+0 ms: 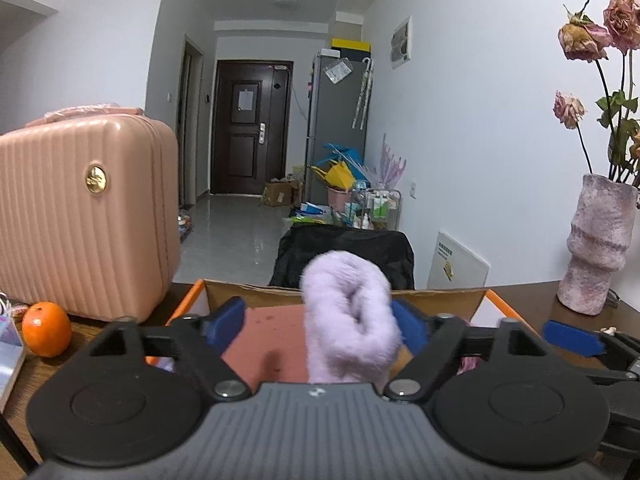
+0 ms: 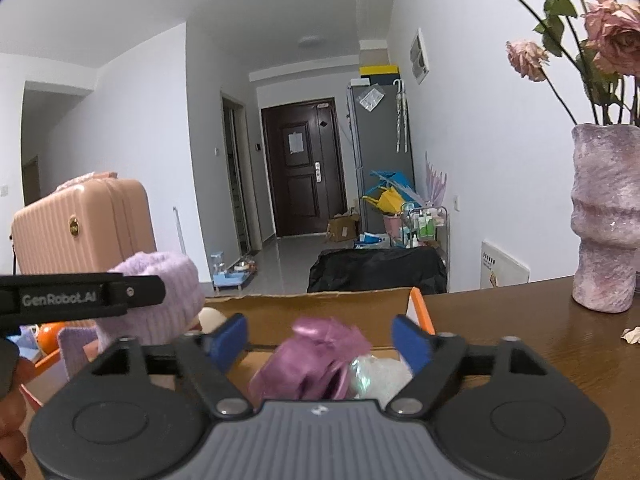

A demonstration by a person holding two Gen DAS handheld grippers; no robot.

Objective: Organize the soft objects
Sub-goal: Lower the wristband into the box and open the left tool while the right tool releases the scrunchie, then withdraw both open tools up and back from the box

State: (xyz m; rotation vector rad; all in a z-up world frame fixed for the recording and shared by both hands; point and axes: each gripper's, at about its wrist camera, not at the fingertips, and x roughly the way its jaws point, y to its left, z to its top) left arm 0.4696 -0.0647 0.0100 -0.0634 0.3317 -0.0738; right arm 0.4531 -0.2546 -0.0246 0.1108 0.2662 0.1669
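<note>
Because both tongs stand spread, neither soft thing is pinched at this moment. Between the blue pads of the left tongs point(image 1: 318, 326) stands a fluffy lilac knitted roll, perhaps a sock or glove point(image 1: 350, 320); its right side lies against or in front of the right pad, while the left pad is clear of it with open space between. It rises over the cardboard box with orange-edged flaps point(image 1: 436, 300), so I judge it is being let go there, the box serving as the place for gathering soft items.

Between the pads of the right tongs point(image 2: 320, 340) lies a shiny purple crumpled fabric piece point(image 2: 316, 360), apart from both pads, with a clear, glittery plastic wrap point(image 2: 376, 372) touching it on the right. Both sit low inside the same box, just ahead of the tongs; that suggests a deposit made rather than a pickup.

Left of the left tongs stand a ribbed pink hard-shell case point(image 1: 86, 212) and a round orange fruit point(image 1: 46, 328) on the dark wooden table point(image 1: 520, 300). Right of the right tongs stands a mottled pink ridged vase point(image 2: 606, 216) with dried roses point(image 2: 612, 36), well clear of the box.

Whether the lilac roll will drop cleanly or lean on the right pad cannot be told.
</note>
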